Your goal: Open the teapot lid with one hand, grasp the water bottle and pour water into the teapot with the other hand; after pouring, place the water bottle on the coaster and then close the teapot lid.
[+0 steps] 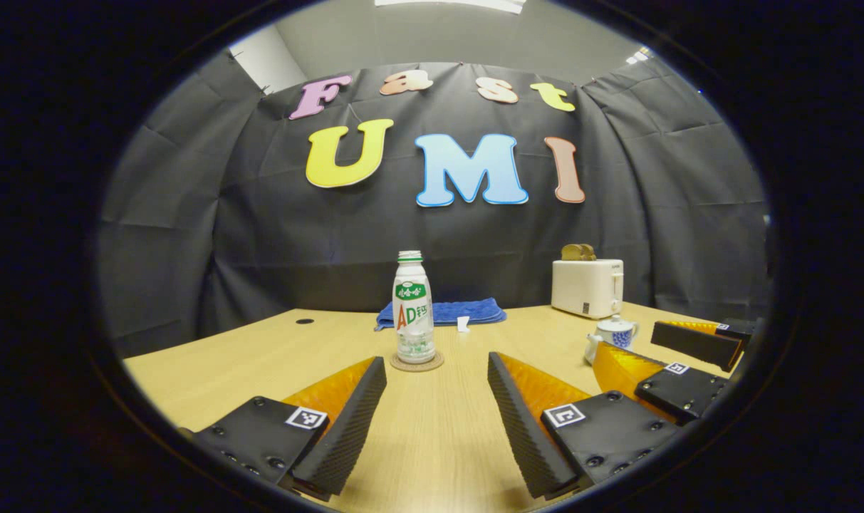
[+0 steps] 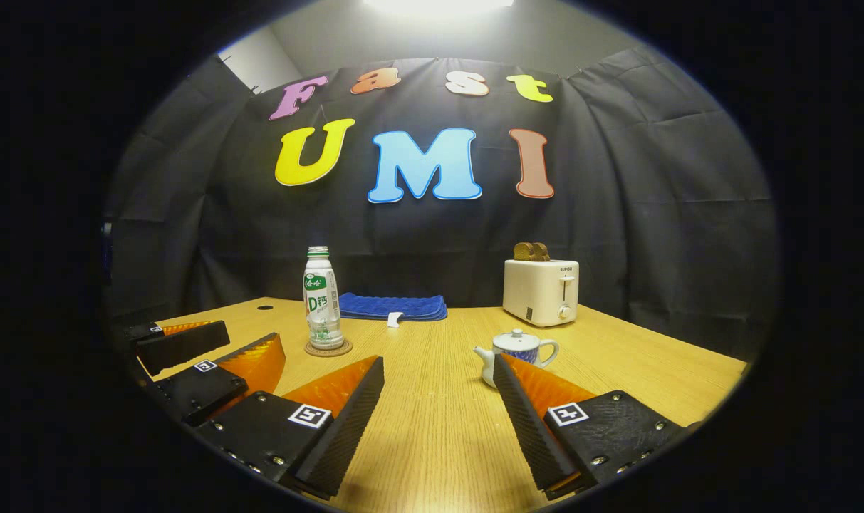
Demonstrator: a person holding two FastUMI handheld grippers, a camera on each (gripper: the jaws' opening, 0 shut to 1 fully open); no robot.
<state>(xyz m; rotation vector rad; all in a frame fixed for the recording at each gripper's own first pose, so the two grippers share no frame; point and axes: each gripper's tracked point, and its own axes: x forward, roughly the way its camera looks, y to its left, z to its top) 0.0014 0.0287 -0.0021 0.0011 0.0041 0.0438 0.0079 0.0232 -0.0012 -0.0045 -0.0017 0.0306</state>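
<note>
A white bottle (image 1: 413,308) with a green-and-orange label stands upright on a round coaster (image 1: 417,363), straight ahead of my left gripper (image 1: 437,370), which is open and short of it. The same bottle (image 2: 322,299) and coaster (image 2: 328,349) appear left of centre in the right gripper view. A small white-and-blue teapot (image 2: 518,350) with its lid on sits on the table just beyond my open right gripper (image 2: 439,370), partly hidden by its right finger. In the left gripper view the teapot (image 1: 612,335) stands at the right, behind the right gripper (image 1: 670,356).
A white toaster (image 2: 540,291) holding bread stands at the back right of the wooden table (image 2: 432,420). A folded blue cloth (image 2: 392,306) lies at the back behind the bottle. The left gripper (image 2: 204,356) appears at the left in the right gripper view.
</note>
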